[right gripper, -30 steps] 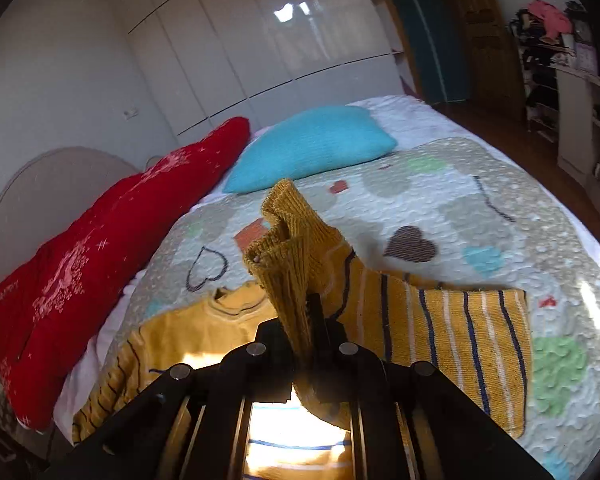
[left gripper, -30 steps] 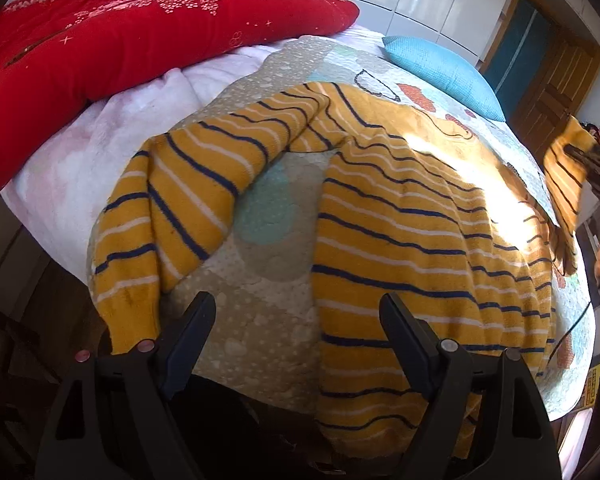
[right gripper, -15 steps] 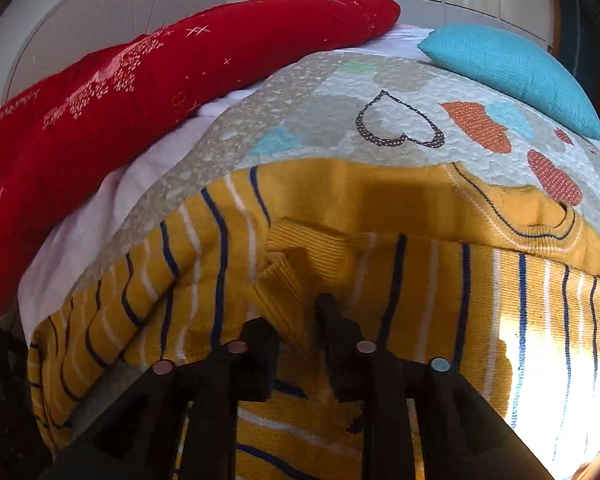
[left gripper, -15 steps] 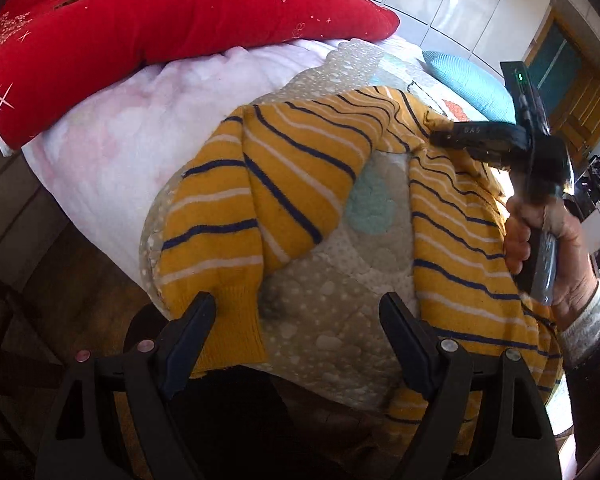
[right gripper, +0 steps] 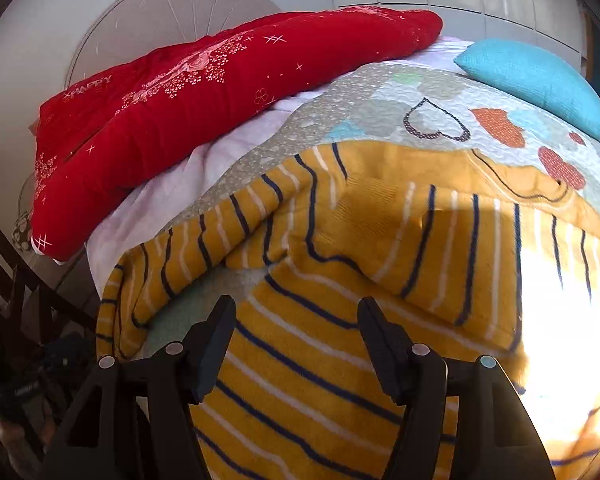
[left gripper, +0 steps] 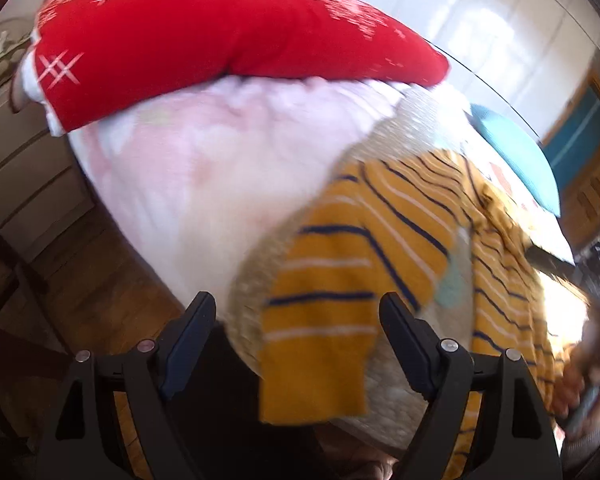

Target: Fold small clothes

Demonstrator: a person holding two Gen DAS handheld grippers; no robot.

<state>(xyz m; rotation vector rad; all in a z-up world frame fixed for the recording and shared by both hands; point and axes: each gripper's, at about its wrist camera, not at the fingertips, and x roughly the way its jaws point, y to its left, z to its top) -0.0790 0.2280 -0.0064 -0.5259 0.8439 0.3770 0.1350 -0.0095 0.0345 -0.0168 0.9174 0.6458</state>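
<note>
Your left gripper [left gripper: 298, 330] has its fingers [left gripper: 192, 332] spread wide and holds nothing; between them, just beyond the tips, the cuff of the sweater's left sleeve [left gripper: 320, 344] hangs over the near edge of the bed [left gripper: 204, 184]. That view is blurred, so you cannot tell whether either finger touches the cuff.

Your right gripper [right gripper: 296, 334] is likewise released, its fingers [right gripper: 216, 340] parted above the striped yellow sweater [right gripper: 320, 360] with nothing between them but the knit below.

The sweater lies spread on the quilt [right gripper: 380, 96], its hem toward the bed's near edge and its collar [right gripper: 516, 184] pointing toward the far side. One sleeve is folded across the chest [right gripper: 432, 248], lying over the body; the other sleeve runs out along the near left corner of the bed. Strong sunlight washes out the sweater's right side.

Past the sweater, a red pillow [right gripper: 204, 92] lies along the bed's left edge on a white sheet [right gripper: 172, 192], and a blue cushion [right gripper: 536, 80] sits at the far right corner.
</note>
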